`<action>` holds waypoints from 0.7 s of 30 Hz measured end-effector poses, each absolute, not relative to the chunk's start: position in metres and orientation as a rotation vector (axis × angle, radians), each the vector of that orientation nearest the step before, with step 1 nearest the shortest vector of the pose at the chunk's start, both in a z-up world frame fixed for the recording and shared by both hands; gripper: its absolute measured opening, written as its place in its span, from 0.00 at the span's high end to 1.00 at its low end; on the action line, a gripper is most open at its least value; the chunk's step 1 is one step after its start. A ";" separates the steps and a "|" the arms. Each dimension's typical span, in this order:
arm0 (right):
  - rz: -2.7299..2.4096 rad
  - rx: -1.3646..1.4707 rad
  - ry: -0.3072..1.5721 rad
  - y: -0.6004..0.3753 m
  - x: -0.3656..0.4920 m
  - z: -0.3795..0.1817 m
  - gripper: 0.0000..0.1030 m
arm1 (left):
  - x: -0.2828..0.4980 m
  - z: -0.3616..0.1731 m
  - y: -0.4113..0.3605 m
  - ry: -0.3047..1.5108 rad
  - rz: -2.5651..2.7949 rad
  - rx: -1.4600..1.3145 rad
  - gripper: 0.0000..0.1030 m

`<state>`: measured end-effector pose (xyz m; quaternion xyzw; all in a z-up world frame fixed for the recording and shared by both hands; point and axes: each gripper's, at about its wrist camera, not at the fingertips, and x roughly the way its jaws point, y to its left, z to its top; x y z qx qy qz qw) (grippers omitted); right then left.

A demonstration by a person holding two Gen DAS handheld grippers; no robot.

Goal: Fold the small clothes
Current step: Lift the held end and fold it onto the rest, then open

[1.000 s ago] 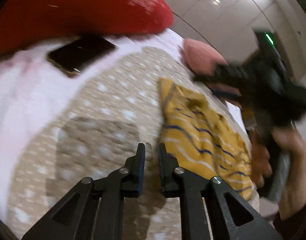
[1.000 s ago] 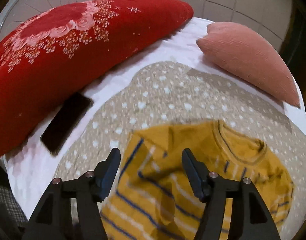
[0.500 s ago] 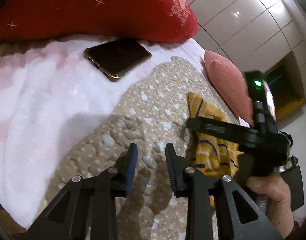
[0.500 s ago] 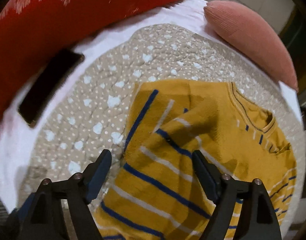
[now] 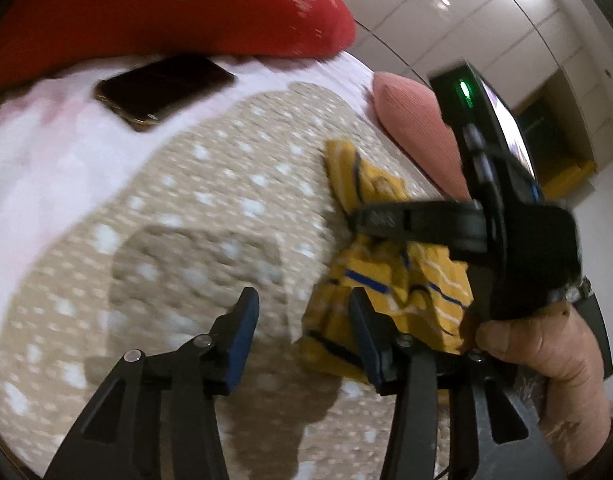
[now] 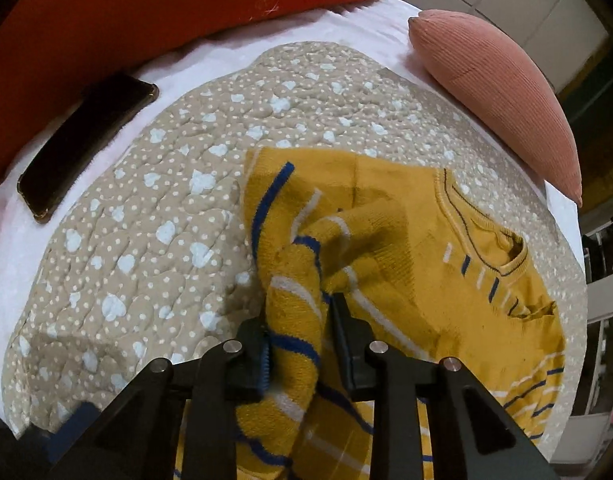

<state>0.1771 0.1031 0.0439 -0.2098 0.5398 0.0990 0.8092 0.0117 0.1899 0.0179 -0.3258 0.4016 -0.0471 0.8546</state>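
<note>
A small yellow sweater (image 6: 406, 248) with blue and white stripes lies on the beige dotted quilt (image 6: 166, 208). My right gripper (image 6: 298, 324) is shut on a bunched fold of the sweater's left side and lifts it off the quilt. In the left wrist view the sweater (image 5: 390, 276) hangs crumpled under the right gripper's black body (image 5: 486, 224). My left gripper (image 5: 302, 312) is open, low over the quilt, its right finger close to the sweater's lower edge.
A black phone (image 6: 86, 144) lies on the white sheet (image 5: 38, 168) at the left. A big red pillow (image 6: 146, 12) lies behind it. A pink cushion (image 6: 502, 88) lies at the far right, near the bed's edge.
My right gripper has closed on the sweater's left side and bunched it up. My left gripper has opened wider and moved toward the sweater.
</note>
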 end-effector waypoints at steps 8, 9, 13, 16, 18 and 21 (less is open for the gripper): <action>0.321 -0.238 1.159 0.071 0.180 0.068 0.78 | 0.032 0.014 0.150 0.896 -0.190 -0.679 0.79; 0.332 -0.210 1.154 0.064 0.180 0.073 0.79 | 0.033 0.013 0.148 0.897 -0.197 -0.688 0.80; 0.360 -0.133 1.112 0.029 0.177 0.093 0.79 | 0.032 0.029 0.127 0.838 -0.272 -0.687 0.81; 0.361 -0.046 1.066 -0.022 0.169 0.113 0.80 | 0.018 0.056 0.107 0.760 -0.360 -0.659 0.71; 0.352 0.010 1.041 -0.060 0.166 0.123 0.81 | 0.003 0.076 0.101 0.695 -0.398 -0.658 0.57; 0.296 0.080 1.003 -0.128 0.160 0.133 0.83 | -0.010 0.090 0.091 0.674 -0.374 -0.624 0.52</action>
